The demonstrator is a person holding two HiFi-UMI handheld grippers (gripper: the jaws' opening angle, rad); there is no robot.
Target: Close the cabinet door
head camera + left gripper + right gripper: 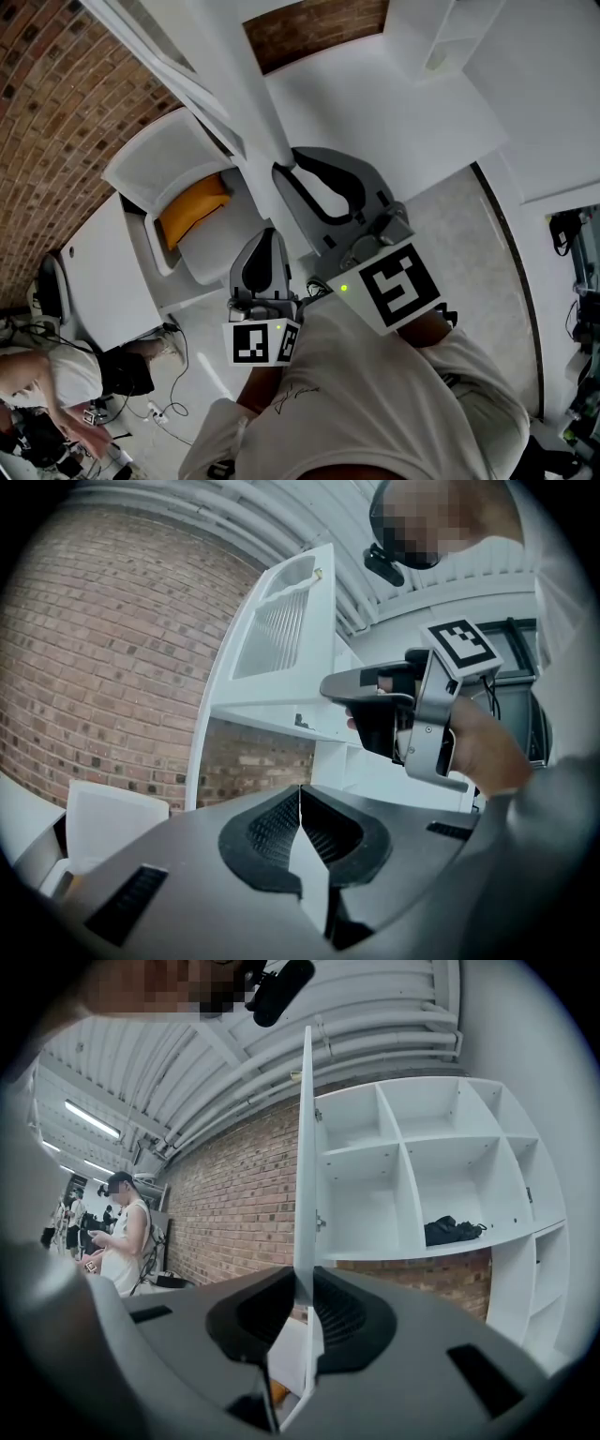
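1. Head view: the white cabinet door [246,94] runs as a long panel from the upper left down to the middle of the picture. The right claw [298,173] meets the door's lower end, its dark pads set on either side of the panel edge. The left claw [265,246] sits lower and to the left, apart from the door, with its jaws pressed together. Beside it stands a white chair [155,159] with an orange cushion [192,208] on its seat. A brick wall [56,103] fills the left side.

2. Left gripper view: the left claw [300,803] is clenched with nothing in it, the ribbed pads meeting along a thin line. Beyond it the cabinet door [272,667] stands swung out, with a ribbed pane in its upper part. The right claw [342,684] grips the door at its near edge, with a hand behind it. The brick wall [103,649] is behind.

3. Right gripper view: the right claw [302,1302] is clenched on the cabinet door [305,1166], which shows edge-on as a thin white upright between the pads. The door stands open, hinged to the white cabinet [450,1176] of open compartments at the right. A dark bundle [452,1231] lies in one lower compartment. A person [122,1237] stands far left by the brick wall [239,1204].
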